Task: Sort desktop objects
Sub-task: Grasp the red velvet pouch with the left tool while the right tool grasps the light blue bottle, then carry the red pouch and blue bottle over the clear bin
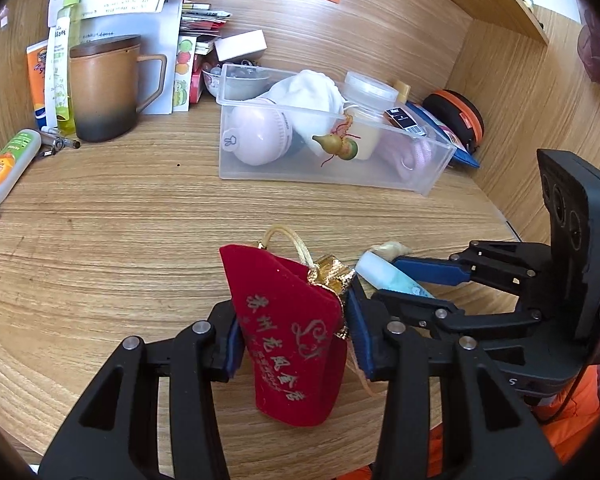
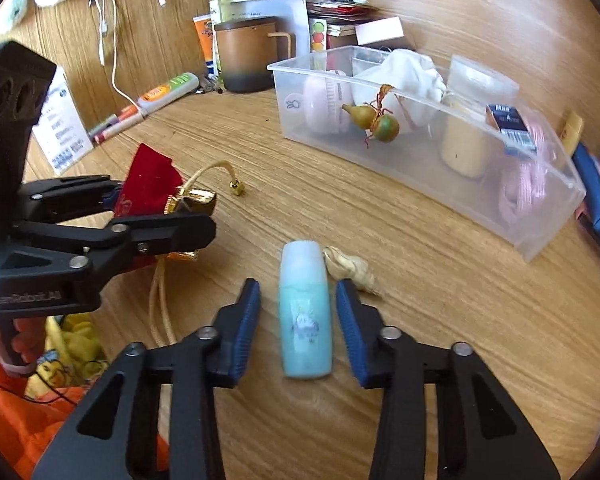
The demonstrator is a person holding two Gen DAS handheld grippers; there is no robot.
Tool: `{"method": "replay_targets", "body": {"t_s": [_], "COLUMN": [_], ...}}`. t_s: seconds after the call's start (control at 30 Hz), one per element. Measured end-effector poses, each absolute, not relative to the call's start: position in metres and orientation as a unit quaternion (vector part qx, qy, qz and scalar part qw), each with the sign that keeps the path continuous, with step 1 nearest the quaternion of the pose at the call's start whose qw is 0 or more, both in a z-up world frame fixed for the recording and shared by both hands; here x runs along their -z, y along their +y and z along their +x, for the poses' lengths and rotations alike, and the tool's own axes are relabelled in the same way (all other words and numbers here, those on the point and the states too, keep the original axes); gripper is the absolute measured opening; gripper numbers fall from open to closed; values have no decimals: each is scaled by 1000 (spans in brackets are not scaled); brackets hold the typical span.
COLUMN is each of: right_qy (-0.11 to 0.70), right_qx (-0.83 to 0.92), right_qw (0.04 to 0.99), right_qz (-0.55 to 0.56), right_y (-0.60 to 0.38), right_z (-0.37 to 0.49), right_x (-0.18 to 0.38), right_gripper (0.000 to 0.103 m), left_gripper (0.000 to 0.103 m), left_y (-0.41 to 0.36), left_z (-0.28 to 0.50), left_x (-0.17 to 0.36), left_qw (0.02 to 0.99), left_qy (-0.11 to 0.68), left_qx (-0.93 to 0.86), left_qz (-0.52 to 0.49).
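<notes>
A red velvet pouch (image 1: 292, 336) with gold trim and a cord lies on the wooden desk between my left gripper's (image 1: 292, 320) blue pads, which touch both its sides. In the right wrist view the pouch (image 2: 148, 184) sits in the left gripper (image 2: 168, 216). My right gripper (image 2: 298, 300) is open with its fingers on either side of a small blue bottle (image 2: 306, 312) lying on the desk, not touching it. A seashell (image 2: 352, 270) lies beside the bottle. The right gripper (image 1: 416, 284) also shows in the left wrist view.
A clear plastic bin (image 1: 432, 176) at the back holds a gourd charm (image 1: 338, 146), white cloth, a jar and a pink case. A brown mug (image 1: 102, 88), tubes, pens and papers stand at the back left. Wooden walls enclose the desk.
</notes>
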State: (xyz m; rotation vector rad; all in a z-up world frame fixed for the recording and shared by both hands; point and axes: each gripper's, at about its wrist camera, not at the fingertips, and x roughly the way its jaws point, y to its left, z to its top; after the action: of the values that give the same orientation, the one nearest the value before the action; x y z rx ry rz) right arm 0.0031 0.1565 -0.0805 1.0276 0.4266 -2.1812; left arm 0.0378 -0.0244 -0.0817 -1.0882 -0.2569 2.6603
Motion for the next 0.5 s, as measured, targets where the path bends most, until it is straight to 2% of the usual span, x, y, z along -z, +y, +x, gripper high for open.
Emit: {"method": "replay_targets", "body": {"t_s": [0.03,0.23,0.5], "right_qy": [163,165,130], "right_qx": [837,841,866], "right_qw": [343,336,322], "right_qz": [395,390,359], "right_y": [156,156,175], "right_z": [3,6,0], "right_x": [80,79,47], "right_gripper": [23,23,23], "left_gripper": [44,44,44], "left_y": [-24,-23,-16], "left_z": [37,34,30], "left_x": [82,77,55], "left_qw": [127,131,123], "left_qy": [-89,-87,-61], "left_qx": [-915,-917,-929], "left_qz": [-374,-367,-343]}}
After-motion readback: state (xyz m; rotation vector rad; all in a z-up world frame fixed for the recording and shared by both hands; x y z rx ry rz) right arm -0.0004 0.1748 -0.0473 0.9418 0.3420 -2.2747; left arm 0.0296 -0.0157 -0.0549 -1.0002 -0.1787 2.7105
